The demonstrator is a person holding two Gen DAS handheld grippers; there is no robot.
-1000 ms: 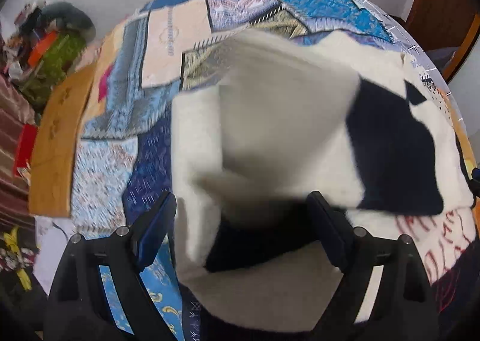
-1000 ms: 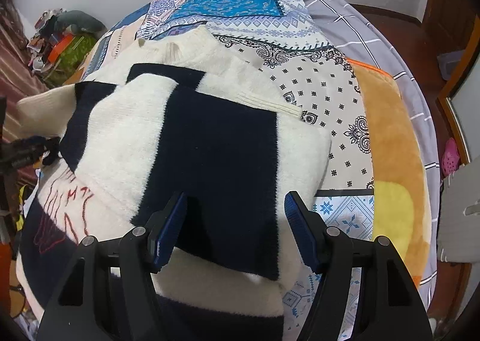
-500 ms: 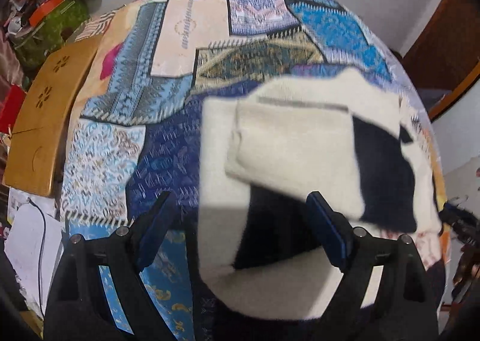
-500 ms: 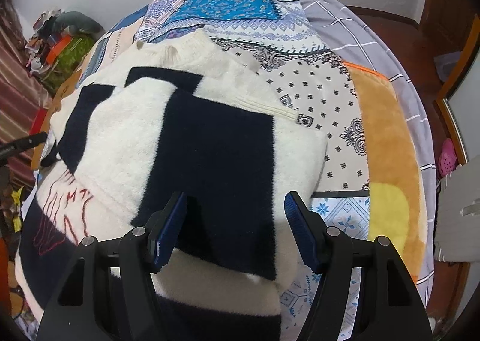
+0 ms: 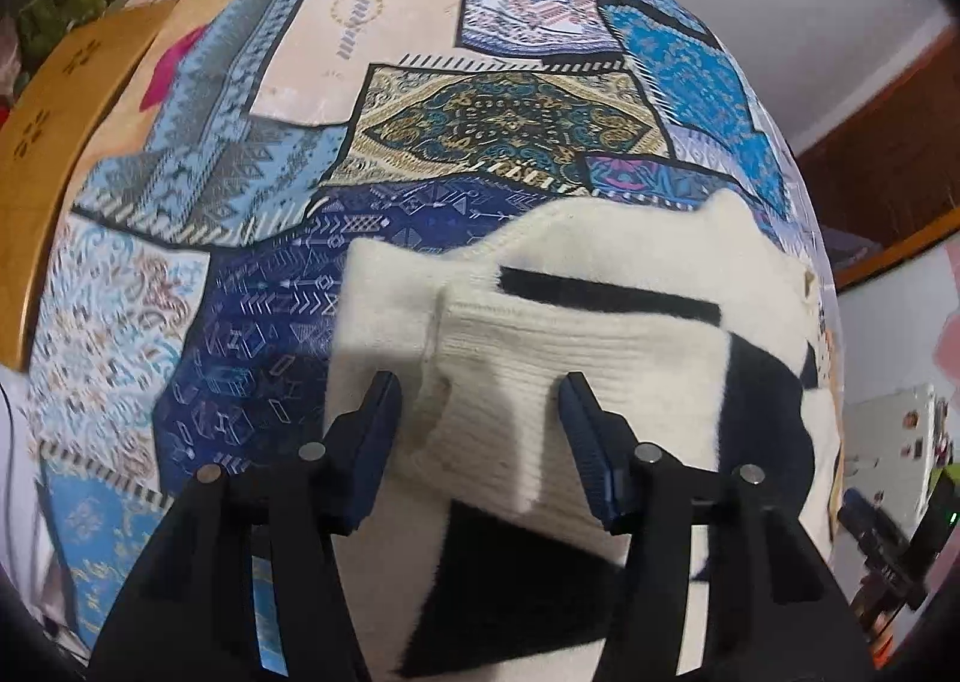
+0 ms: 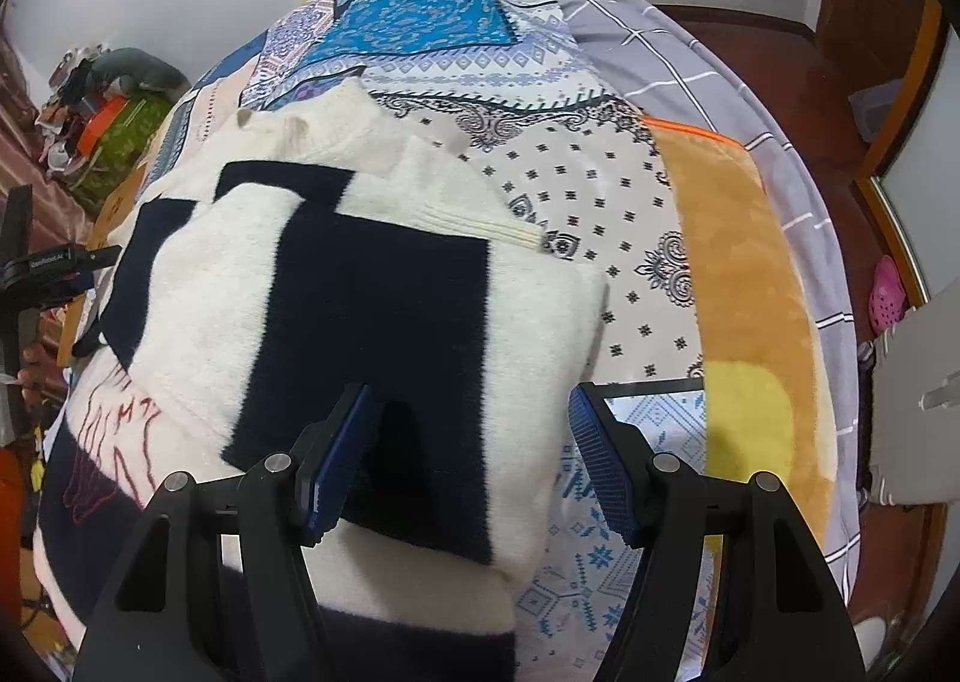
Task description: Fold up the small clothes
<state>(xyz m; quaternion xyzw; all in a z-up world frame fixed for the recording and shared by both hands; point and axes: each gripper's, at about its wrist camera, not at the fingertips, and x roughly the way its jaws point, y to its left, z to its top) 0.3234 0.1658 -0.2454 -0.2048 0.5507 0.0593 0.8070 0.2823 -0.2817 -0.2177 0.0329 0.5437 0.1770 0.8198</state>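
Observation:
A cream and navy block-pattern sweater lies on a patchwork bedspread. In the left wrist view its left sleeve lies folded across the body, cuff end towards me. My left gripper is open, its fingers to either side of the sleeve cuff and close over it. My right gripper is open and hovers over the sweater's right edge, where a sleeve lies folded inward. Red stitching shows on the sweater's lower part.
The bedspread goes on to the right, with an orange-yellow blanket and grey checked sheet beyond. A wooden board edges the bed at the left. Clutter lies on the floor at the far left.
The left sleeve was in the air and blurred one second ago; it now lies flat across the sweater body. My left gripper has let it go and dropped lower. My right gripper has hardly moved.

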